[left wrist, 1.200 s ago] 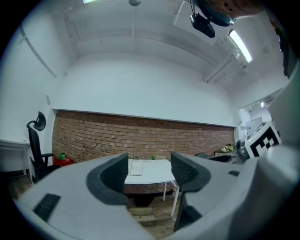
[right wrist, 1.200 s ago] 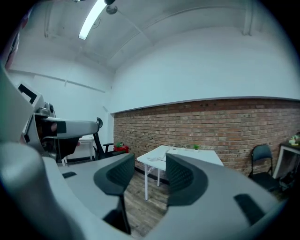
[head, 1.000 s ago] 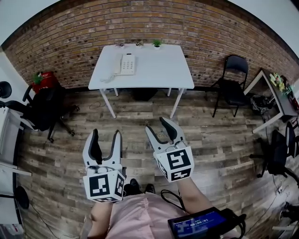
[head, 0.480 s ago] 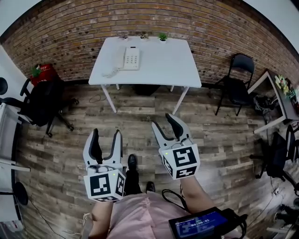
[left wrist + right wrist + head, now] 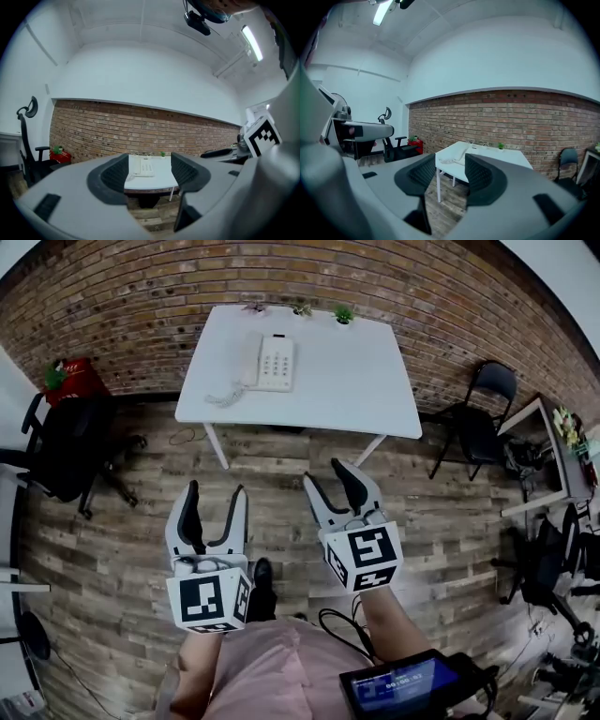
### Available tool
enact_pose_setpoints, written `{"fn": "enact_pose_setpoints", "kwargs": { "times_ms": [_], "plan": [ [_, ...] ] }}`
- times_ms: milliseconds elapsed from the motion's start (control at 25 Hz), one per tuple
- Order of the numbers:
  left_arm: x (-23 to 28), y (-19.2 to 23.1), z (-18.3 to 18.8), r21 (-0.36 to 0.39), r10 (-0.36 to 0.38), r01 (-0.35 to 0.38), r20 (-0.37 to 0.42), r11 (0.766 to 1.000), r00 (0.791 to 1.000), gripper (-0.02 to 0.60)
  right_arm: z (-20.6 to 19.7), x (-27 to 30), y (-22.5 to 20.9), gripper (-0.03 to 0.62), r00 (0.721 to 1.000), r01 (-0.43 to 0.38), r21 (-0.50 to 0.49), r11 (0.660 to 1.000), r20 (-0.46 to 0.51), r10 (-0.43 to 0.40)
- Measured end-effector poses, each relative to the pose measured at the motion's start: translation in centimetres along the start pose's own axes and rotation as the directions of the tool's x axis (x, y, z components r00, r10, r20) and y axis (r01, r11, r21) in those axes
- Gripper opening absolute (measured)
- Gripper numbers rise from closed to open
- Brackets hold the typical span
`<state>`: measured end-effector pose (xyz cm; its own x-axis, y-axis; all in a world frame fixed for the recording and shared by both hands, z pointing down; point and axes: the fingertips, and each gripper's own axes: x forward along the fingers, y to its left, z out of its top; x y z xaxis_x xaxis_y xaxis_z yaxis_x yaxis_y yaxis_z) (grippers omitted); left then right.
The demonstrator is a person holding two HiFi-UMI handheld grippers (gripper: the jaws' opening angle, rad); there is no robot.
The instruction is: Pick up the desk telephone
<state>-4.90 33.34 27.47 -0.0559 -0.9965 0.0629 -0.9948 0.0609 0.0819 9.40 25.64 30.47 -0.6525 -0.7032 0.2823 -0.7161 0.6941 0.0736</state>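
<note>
The white desk telephone [image 5: 271, 363] lies on the left half of a white table [image 5: 356, 381] against the brick wall, its coiled cord trailing to the left. Both grippers hang over the wooden floor, well short of the table. My left gripper [image 5: 217, 495] is open and empty, and so is my right gripper [image 5: 325, 476]. In the left gripper view the telephone [image 5: 143, 166] shows far off between the fingers [image 5: 114, 176] of the left gripper [image 5: 149, 174]. In the right gripper view the telephone [image 5: 461, 153] sits on the table [image 5: 501, 161], beyond the right gripper [image 5: 449, 174].
A black office chair [image 5: 66, 451] and a red object [image 5: 70, 381] stand left of the table. A black folding chair [image 5: 483, 404] stands to its right, with another desk [image 5: 544, 442] farther right. Small plants [image 5: 343, 314] line the table's rear edge.
The table and telephone have come nearer and larger in the head view. Both grippers have travelled forward over the floor toward the table, jaws standing as before.
</note>
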Motion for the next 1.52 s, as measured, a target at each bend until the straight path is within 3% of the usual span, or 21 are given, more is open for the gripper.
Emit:
{"fn": "enact_pose_setpoints", "kwargs": {
  "times_ms": [400,760,1520],
  "plan": [
    [8.2,3.5,3.8,0.023,-0.087,0.085,0.062,0.996,0.994,0.281,5.1,7.1,-1.7,0.195,0.996,0.062,-0.001,0.998,0.059,-0.061],
    [12.1,4.5,2.2,0.019,-0.138,0.138,-0.002,0.99,0.99,0.281,4.5,10.4,-3.2,0.192,0.994,0.1,0.032,0.994,0.03,-0.101],
    [18.2,4.5,-0.3,0.024,-0.15,0.153,-0.084,0.988,0.985,0.281,3.7,15.3,-7.1,0.189,0.995,0.098,0.081,0.992,0.026,-0.101]
  ]
}}
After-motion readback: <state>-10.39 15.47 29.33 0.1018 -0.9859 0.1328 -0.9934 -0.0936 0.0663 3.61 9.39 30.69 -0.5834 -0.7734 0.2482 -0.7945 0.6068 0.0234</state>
